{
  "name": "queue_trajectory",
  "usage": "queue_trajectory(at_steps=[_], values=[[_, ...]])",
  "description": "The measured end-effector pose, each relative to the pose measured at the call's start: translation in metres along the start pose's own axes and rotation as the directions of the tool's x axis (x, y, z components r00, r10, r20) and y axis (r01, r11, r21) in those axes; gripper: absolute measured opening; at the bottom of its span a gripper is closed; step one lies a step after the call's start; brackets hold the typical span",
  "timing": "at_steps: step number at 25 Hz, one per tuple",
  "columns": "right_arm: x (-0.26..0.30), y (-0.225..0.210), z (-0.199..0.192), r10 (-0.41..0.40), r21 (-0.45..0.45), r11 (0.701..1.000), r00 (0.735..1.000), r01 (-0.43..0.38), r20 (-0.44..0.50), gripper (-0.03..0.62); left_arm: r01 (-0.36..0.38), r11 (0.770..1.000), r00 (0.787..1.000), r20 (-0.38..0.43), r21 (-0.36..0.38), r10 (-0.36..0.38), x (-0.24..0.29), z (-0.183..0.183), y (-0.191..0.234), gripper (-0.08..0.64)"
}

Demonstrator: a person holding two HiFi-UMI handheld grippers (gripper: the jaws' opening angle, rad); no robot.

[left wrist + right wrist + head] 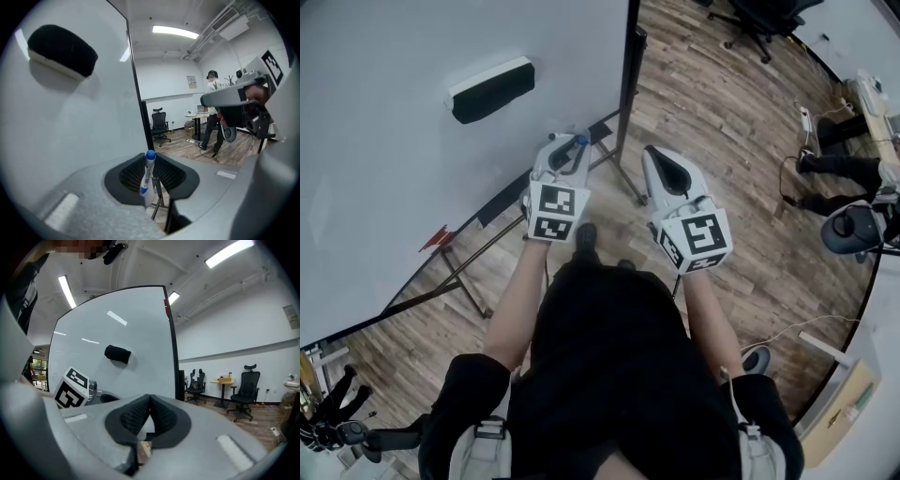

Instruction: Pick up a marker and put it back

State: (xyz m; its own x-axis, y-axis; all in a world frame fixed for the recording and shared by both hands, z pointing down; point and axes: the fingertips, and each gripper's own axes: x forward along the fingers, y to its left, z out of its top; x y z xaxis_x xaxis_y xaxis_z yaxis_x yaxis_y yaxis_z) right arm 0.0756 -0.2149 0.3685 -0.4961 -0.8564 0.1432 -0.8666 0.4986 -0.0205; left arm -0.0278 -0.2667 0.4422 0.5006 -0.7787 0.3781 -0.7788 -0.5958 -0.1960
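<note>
A white marker with a blue cap (147,174) stands upright between the pads of my left gripper (149,161), which is shut on it. In the head view the marker's blue cap (580,141) pokes out of the left gripper (570,148), close to the right edge of the whiteboard (384,169). My right gripper (653,157) hovers beside it over the floor, jaws shut with nothing between them. Seen from the right gripper view, its pads (140,414) meet at the tip of the right gripper (150,398).
A black eraser (492,89) clings to the whiteboard, eraser (61,49) up and left of the left gripper. The whiteboard stand's legs (459,272) spread over the wooden floor. Office chairs (759,23) and a desk stand farther off; a person (213,115) stands in the background.
</note>
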Motion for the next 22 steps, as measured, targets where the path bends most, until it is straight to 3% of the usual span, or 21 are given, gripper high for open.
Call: queue_trajectory(at_steps=[8,14,22], values=[[-0.031,0.018,-0.002,0.051,-0.005,0.999,0.999,-0.051,0.018,0.002,-0.086,0.995,0.987,0.134,-0.049,0.092,-0.058,0.035,-0.007,0.08],[-0.052,0.039,-0.006,0.105,-0.009,0.994,0.994,-0.105,0.02,0.002,-0.133,0.985,0.972,0.181,-0.109,0.152,-0.103,0.041,-0.018,0.08],[-0.077,0.059,-0.011,0.161,-0.013,0.987,0.987,-0.161,0.024,0.002,-0.195,0.948,0.941,0.225,-0.252,0.253,-0.153,0.034,-0.03,0.078]])
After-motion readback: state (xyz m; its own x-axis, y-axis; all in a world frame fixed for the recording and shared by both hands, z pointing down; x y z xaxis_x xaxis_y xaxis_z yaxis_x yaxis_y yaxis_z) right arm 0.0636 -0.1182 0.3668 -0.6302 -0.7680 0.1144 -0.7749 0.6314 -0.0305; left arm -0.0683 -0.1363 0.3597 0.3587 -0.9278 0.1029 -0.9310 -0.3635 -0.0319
